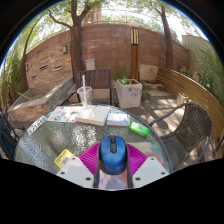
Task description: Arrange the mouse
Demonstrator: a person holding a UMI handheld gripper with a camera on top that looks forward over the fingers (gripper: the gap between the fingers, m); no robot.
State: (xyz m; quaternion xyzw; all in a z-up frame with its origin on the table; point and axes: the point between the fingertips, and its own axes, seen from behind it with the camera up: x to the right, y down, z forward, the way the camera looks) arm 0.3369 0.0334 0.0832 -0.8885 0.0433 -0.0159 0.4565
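Observation:
A blue computer mouse (111, 152) with a dark scroll wheel is held between my gripper's (111, 163) two fingers, whose magenta pads (90, 158) press on both its sides. I hold it above a round glass patio table (45, 145), over the table's near part. The mouse's lower half is hidden between the fingers.
On the table lie a book or paper stack (92, 114), a clear plastic cup (84, 95), a green object (139, 129), a light blue thing (118, 120) and a yellow item (64, 158). Beyond stand a white planter (129, 93), chairs, a brick wall (105, 45) and trees.

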